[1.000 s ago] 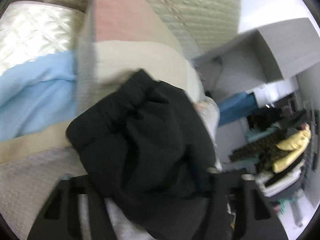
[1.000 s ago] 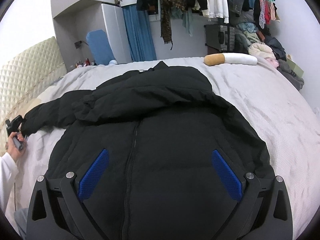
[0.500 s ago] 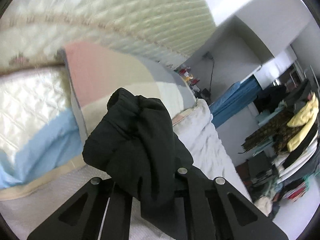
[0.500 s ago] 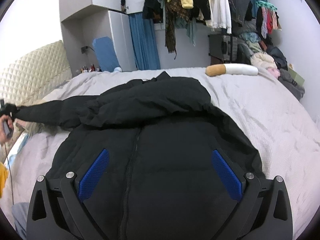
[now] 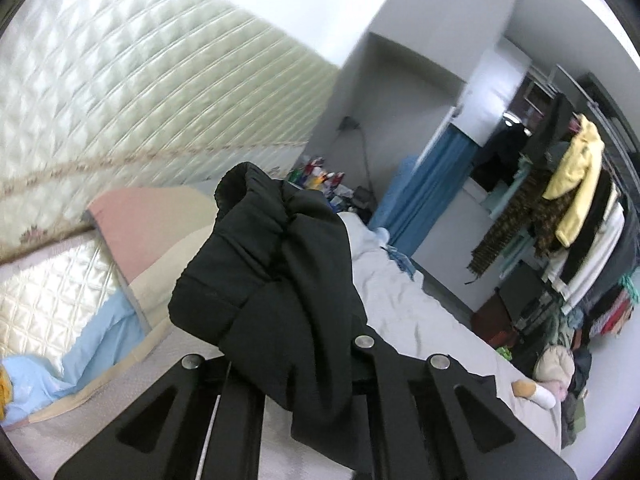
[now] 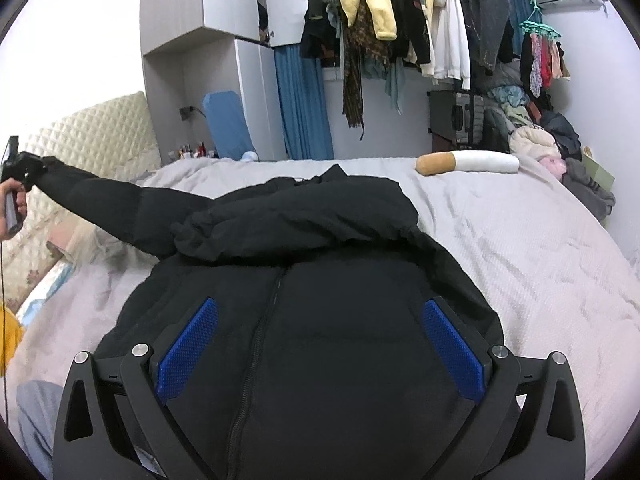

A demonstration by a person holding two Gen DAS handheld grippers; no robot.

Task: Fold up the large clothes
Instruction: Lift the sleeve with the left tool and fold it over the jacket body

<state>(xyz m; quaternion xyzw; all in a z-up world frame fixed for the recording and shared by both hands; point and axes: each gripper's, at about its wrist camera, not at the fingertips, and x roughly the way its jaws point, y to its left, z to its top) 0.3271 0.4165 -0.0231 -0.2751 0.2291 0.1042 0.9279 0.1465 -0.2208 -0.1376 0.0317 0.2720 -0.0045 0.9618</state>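
Up went the sleeve (image 6: 112,204) since a second ago — it lay on the bed (image 6: 520,248) then, and now it sticks out in the air toward the far left of the right wrist view. At that far left edge a hand (image 6: 14,204) holds the left gripper (image 6: 24,168), which is pinching the cuff. In the left wrist view the cuff (image 5: 260,248) fills the middle of the frame, bunched up, with the black fingers (image 5: 372,364) pressed together on it at the bottom. Behind it, at upper left, is the padded headboard (image 5: 140,92), and at lower left are pillows (image 5: 60,300).

The jacket (image 6: 312,300) lies flat in the middle of the right wrist view, zip facing up, with its hood folded over the chest. The right gripper (image 6: 320,344) hangs just over the bottom part of the jacket. Its blue pads (image 6: 188,348) are spread wide apart — I cannot tell if they touch the cloth.

Farther right on the bed, near the top edge, lies a long pillow (image 6: 468,162). Clothes (image 6: 400,20) hang on a rack at the upper right.
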